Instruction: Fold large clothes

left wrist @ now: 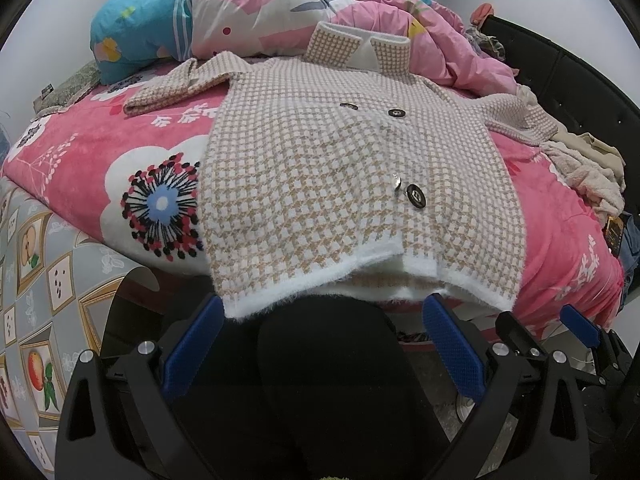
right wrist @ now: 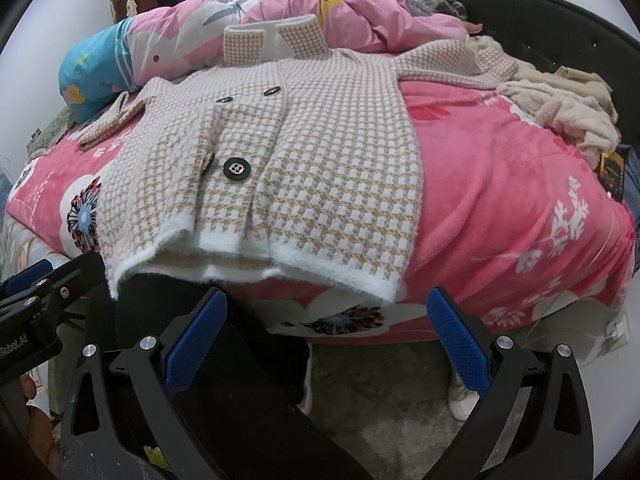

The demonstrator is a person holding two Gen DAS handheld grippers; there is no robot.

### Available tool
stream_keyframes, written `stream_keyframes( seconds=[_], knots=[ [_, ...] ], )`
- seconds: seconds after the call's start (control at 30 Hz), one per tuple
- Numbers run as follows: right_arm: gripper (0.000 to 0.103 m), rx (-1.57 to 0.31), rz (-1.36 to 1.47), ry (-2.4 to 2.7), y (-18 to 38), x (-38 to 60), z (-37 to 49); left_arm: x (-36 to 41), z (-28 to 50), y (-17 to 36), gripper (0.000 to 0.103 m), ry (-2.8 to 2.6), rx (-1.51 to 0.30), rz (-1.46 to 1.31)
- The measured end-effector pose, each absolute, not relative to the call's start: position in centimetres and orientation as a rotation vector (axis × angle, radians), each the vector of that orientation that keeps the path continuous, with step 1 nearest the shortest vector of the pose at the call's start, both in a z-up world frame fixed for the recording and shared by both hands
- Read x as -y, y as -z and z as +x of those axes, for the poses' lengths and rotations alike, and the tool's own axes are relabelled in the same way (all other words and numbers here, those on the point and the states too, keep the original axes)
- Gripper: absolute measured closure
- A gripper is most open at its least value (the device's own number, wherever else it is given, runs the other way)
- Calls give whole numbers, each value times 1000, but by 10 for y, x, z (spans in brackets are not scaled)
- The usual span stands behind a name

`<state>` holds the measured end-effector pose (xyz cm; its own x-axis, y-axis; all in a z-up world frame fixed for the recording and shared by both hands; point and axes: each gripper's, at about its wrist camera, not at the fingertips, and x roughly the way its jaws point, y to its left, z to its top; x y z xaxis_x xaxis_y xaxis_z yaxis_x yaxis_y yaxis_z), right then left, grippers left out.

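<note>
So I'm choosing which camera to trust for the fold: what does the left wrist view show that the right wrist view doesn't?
Only the left wrist view shows the patchwork fruit-print cover hanging at the bed's near corner, and the right gripper beside the open left gripper. Only the right wrist view shows a white shoe on the floor. Both show the houndstooth coat spread face up, hem over the pink blanket's edge.

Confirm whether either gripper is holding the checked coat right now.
No. Both the left gripper and the right gripper are open below the coat, clear of its white hem.
</note>
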<state>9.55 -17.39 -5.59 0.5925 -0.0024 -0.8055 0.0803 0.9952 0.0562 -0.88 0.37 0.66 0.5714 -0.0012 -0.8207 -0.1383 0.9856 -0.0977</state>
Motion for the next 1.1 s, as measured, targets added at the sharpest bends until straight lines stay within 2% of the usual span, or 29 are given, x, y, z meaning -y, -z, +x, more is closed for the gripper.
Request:
stream_keyframes(
  seconds=[1.1],
  knots=[
    [6,-935,80,48,53,171,98,-4,-9,-8,5,-81,-955,-155]
  ],
)
